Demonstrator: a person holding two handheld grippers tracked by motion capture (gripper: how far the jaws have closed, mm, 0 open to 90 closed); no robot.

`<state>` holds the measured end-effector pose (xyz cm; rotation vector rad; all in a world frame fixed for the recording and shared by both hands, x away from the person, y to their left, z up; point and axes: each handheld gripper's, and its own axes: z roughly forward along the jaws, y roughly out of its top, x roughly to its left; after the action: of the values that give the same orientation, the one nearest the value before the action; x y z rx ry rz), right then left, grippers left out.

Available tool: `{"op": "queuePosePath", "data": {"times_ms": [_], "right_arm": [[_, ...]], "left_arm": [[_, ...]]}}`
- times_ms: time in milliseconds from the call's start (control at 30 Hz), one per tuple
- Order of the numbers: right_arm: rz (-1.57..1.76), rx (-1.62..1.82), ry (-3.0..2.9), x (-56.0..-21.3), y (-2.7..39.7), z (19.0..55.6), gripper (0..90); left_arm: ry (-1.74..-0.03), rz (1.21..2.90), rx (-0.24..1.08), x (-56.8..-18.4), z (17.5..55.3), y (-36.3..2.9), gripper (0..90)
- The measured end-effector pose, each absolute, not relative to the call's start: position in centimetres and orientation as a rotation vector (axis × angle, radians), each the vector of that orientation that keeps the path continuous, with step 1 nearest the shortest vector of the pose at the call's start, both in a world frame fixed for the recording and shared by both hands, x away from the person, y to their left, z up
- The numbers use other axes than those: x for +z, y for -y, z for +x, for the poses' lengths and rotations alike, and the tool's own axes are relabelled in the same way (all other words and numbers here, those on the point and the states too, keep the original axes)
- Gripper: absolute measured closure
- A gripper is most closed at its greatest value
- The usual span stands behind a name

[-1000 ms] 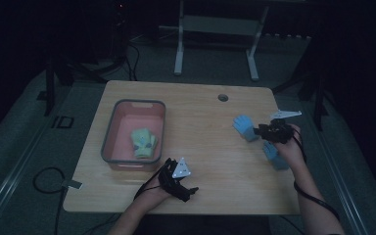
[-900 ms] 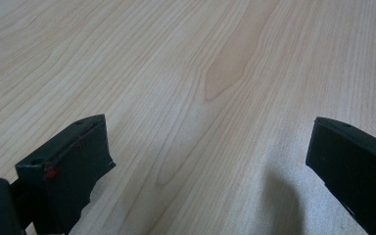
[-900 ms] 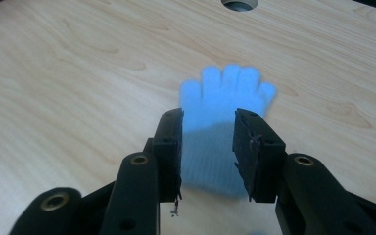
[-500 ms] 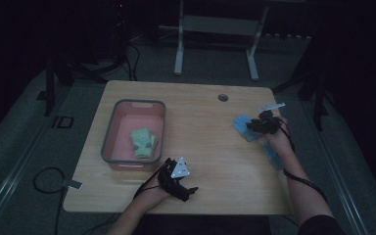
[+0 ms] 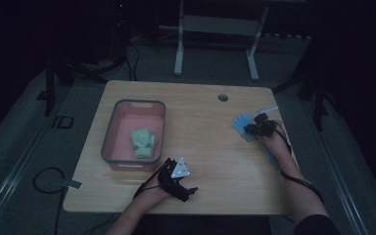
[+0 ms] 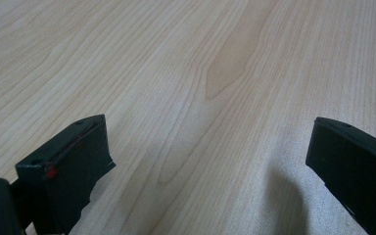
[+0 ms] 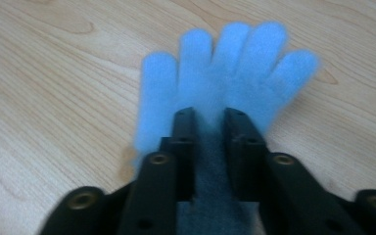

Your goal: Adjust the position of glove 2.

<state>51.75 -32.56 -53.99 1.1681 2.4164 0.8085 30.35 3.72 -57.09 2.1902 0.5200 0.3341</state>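
A fuzzy blue glove (image 7: 230, 63) lies flat on the wooden table (image 5: 200, 122) at the right side, fingers pointing away from my right gripper (image 7: 209, 115). That gripper's jaws have just been closing and now pinch the glove's palm fabric between them. In the high view the right gripper (image 5: 251, 128) sits low on the blue glove (image 5: 241, 122). A second blue glove (image 5: 272, 159) peeks out beside the right wrist. My left gripper (image 5: 188, 194) rests at the table's front edge. The left gripper (image 6: 210, 137) stands open over bare wood.
A pink bin with a grey rim (image 5: 108, 147) stands at the left of the table and holds green gloves (image 5: 143, 143). A round cable hole (image 5: 223, 97) is near the far edge. A metal stand (image 5: 215, 29) is on the floor behind.
The right hand has moved left and down onto the blue glove, and its jaws have narrowed on the fabric. The left hand has stayed put.
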Motion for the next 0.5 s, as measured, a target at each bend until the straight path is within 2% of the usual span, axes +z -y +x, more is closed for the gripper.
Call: {"op": "queuePosePath", "data": {"times_ms": [267,300,500], "right_arm": [[1.36,0.78,-2.327,-53.7,31.9,51.6,84.2],[1.39,0.788,-2.31,-53.5,31.8,51.5,86.5],[1.412,0.809,-2.259,-51.4,31.0,50.3,87.3]], "left_arm": [[-0.525,2.199,0.338,-57.1,30.4,-3.6,3.0],[-0.526,2.199,0.337,-57.1,30.4,-3.6,3.0],[-0.529,2.2,0.335,-57.1,30.5,-3.6,3.0]]}}
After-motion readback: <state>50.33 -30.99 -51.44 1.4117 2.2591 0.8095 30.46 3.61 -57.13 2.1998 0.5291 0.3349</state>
